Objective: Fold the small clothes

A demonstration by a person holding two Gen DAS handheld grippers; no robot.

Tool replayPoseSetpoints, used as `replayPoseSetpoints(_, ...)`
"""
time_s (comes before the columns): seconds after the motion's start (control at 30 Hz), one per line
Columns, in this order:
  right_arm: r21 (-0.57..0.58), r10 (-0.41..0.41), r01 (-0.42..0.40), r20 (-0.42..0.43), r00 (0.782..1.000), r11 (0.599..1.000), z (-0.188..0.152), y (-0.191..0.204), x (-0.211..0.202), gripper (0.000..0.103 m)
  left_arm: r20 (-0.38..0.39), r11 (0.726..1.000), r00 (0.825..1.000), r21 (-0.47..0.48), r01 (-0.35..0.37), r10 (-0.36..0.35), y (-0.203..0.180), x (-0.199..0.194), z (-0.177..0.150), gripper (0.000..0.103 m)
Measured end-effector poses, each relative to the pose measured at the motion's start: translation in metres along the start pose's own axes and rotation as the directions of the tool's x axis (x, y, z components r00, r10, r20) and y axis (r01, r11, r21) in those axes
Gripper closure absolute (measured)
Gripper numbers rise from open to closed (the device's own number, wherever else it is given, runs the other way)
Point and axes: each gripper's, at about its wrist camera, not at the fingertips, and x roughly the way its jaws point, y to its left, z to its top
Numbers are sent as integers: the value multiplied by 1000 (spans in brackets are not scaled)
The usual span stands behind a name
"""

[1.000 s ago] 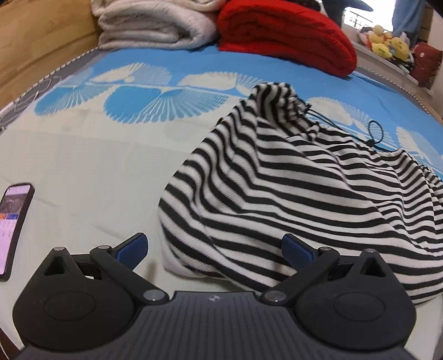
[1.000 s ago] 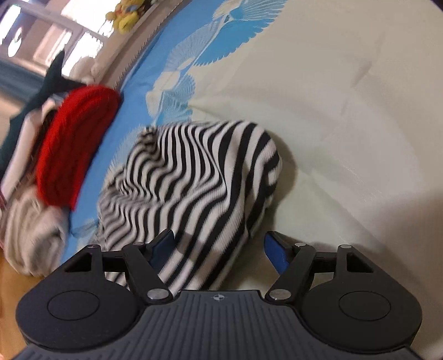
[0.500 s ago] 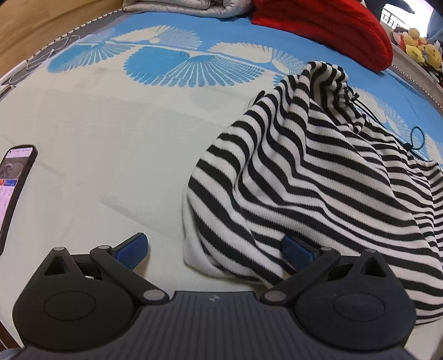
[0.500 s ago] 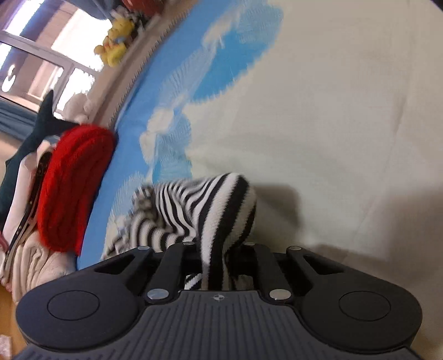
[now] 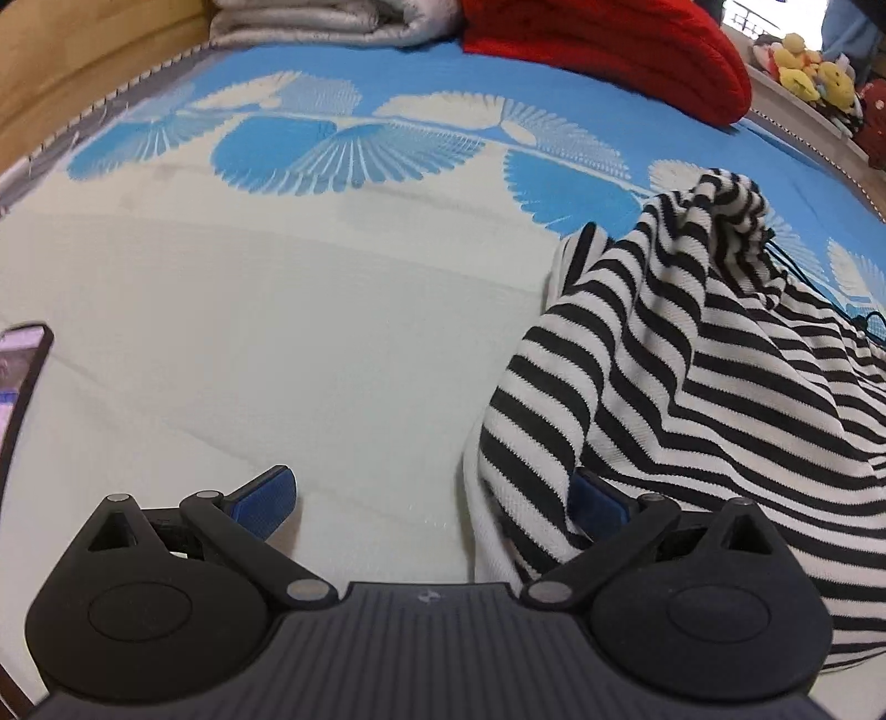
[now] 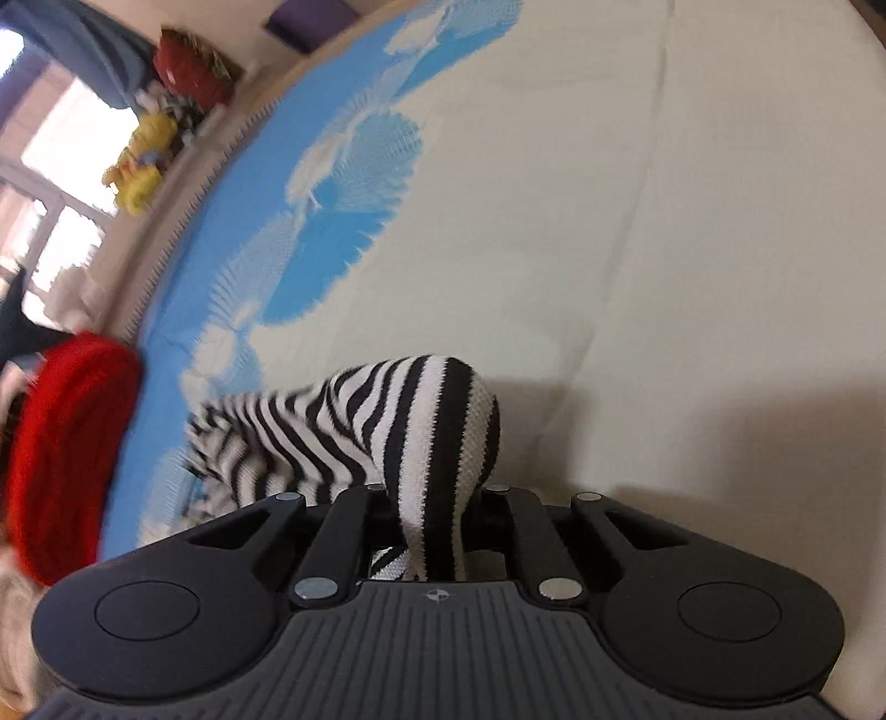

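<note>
A black-and-white striped garment (image 5: 692, 376) lies bunched on the cream and blue bed cover (image 5: 310, 343), at the right of the left wrist view. My left gripper (image 5: 432, 504) is open, its right finger tucked under the garment's near edge, its left finger over bare cover. In the right wrist view my right gripper (image 6: 434, 523) is shut on a fold of the striped garment (image 6: 432, 432), which bulges up above the jaws and trails off to the left, lifted off the cover (image 6: 664, 249).
A phone (image 5: 22, 382) lies at the left edge. A folded grey blanket (image 5: 332, 22) and a red knit (image 5: 603, 50) sit at the bed's far side. Plush toys (image 5: 808, 77) line a ledge at far right.
My right gripper closed on the striped garment and has pulled it up and along. The garment has shifted right in the left wrist view, and the left gripper stays open.
</note>
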Motion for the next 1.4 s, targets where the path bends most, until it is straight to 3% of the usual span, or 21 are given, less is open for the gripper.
replayPoseSetpoints(0.17,-185,-21,44,123,992,982,-15,40,-15,93,-24,999,999,-46,22,-23,6,1,5,0)
replayPoseSetpoints(0.23,-346,47,34,221,974,938,-28,79,-36,93,-29,997,999,-65,35,-37,9,0,7,0)
replayPoseSetpoints(0.3,-538,165,23,298,940,843,-58,123,-63,93,-20,996,999,-75,39,-41,11,-3,8,0)
replayPoseSetpoints(0.4,-803,408,-5,297,864,596,-134,186,-104,93,-19,995,998,-90,51,-52,17,-4,12,0)
replayPoseSetpoints(0.47,-927,542,-24,198,817,375,-200,212,-123,93,-28,991,997,-115,69,-73,23,-5,14,0)
replayPoseSetpoints(0.53,-992,612,-50,29,791,112,-276,220,-129,92,-26,986,996,-143,84,-89,33,-7,18,0)
replayPoseSetpoints(0.6,-990,588,-74,-133,797,-124,-339,209,-120,92,-16,982,995,-164,91,-95,44,-10,22,0)
replayPoseSetpoints(0.67,-952,508,-113,-250,825,-285,-385,188,-102,92,-9,977,996,-194,89,-92,55,-12,24,0)
replayPoseSetpoints(0.7,-937,457,-135,-279,844,-322,-401,178,-91,92,-4,974,997,-213,80,-82,60,-13,25,0)
replayPoseSetpoints(0.73,-930,411,-164,-297,862,-328,-410,170,-79,92,1,971,997,-225,76,-78,64,-14,26,0)
replayPoseSetpoints(0.8,-935,395,-195,-306,866,-296,-409,163,-70,92,1,964,995,-246,96,-99,72,-15,28,0)
replayPoseSetpoints(0.9,-944,446,-287,-330,832,-163,-382,179,-82,92,11,959,994,-262,110,-111,77,-18,29,0)
replayPoseSetpoints(0.97,-951,509,-283,-308,804,-128,-370,192,-100,92,17,960,994,-257,109,-109,80,-20,29,0)
replayPoseSetpoints(1.03,-950,549,-284,-309,777,-133,-365,202,-115,92,26,957,994,-271,105,-102,84,-21,29,0)
replayPoseSetpoints(1.1,-942,551,-288,-334,765,-171,-375,205,-121,92,28,953,995,-288,96,-92,89,-21,30,0)
replayPoseSetpoints(1.2,-924,456,-291,-376,806,-247,-408,196,-101,89,28,947,996,-309,92,-88,95,-22,30,0)
replayPoseSetpoints(1.27,-905,348,-325,-409,843,-276,-428,183,-82,74,30,947,996,-308,94,-89,95,-22,31,0)
replayPoseSetpoints(1.3,-894,302,-345,-426,853,-287,-434,179,-75,55,32,947,995,-306,96,-90,94,-23,31,0)
replayPoseSetpoints(1.33,-890,311,-358,-438,844,-283,-435,175,-76,48,34,948,995,-300,104,-98,92,-23,32,0)
replayPoseSetpoints(1.4,-874,351,-414,-482,803,-255,-418,175,-96,42,49,950,992,-286,127,-118,88,-27,33,0)
